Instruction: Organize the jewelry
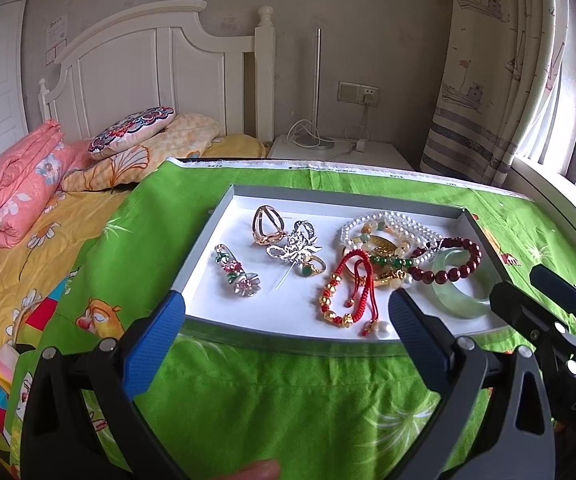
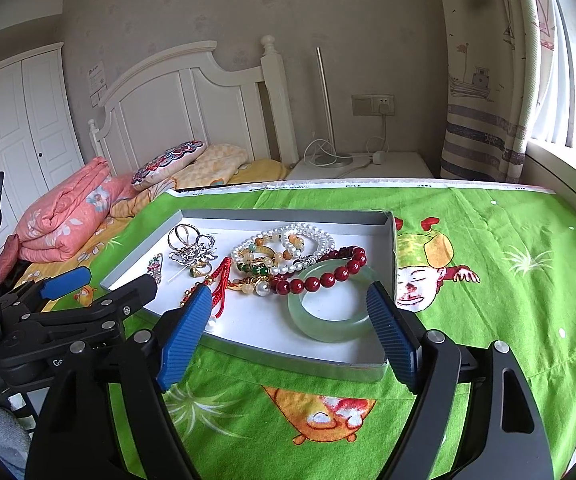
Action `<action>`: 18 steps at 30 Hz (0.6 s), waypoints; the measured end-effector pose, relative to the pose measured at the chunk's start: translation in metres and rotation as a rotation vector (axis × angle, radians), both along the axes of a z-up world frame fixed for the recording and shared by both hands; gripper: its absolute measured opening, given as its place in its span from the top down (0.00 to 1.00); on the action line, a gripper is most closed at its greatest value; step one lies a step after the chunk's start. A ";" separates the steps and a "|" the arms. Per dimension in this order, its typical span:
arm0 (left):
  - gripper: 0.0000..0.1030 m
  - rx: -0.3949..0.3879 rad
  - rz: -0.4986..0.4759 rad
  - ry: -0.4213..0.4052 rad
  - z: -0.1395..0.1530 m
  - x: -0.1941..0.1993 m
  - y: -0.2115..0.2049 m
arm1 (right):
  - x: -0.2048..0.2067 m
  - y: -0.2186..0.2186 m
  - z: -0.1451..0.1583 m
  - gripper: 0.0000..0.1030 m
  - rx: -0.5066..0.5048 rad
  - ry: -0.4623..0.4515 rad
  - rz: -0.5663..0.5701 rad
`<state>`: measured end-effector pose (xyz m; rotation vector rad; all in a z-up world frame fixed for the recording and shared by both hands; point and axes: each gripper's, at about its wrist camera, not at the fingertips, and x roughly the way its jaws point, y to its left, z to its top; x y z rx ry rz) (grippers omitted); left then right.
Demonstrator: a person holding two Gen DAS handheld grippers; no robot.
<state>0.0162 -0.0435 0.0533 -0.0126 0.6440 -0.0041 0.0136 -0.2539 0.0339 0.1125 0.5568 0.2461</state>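
A table under a bright green cartoon cloth carries a shallow grey tray with a white floor, and all the jewelry sits inside it. The left hand-held gripper and right hand-held gripper both hover at the tray's near edge with jaws spread wide and nothing between them.

The pale green bangle lies flat at the near right corner, its far rim overlapped by the dark red bead bracelet. Behind these a pearl strand, mixed bead bracelets and a red cord bracelet with gold beads are heaped together; which strands are actually knotted I cannot tell. Left of the heap lie a silver brooch, a gold ring-shaped piece and a flowered hair clip, apart from one another.

The likely trouble is the heap: pulling one strand could drag its neighbours out, and the smooth bangle may slip from the pads.
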 end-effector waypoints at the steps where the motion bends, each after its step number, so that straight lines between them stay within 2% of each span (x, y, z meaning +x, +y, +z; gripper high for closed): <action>1: 0.02 0.000 -0.001 0.001 0.000 0.000 0.000 | 0.000 0.000 0.000 0.25 0.000 0.000 0.000; 14: 0.02 0.007 0.005 -0.008 0.002 -0.002 -0.002 | 0.000 0.000 0.000 0.24 -0.001 0.000 0.001; 18: 0.02 0.047 0.041 -0.018 0.002 -0.005 -0.004 | 0.000 0.001 -0.001 0.24 -0.001 -0.001 0.001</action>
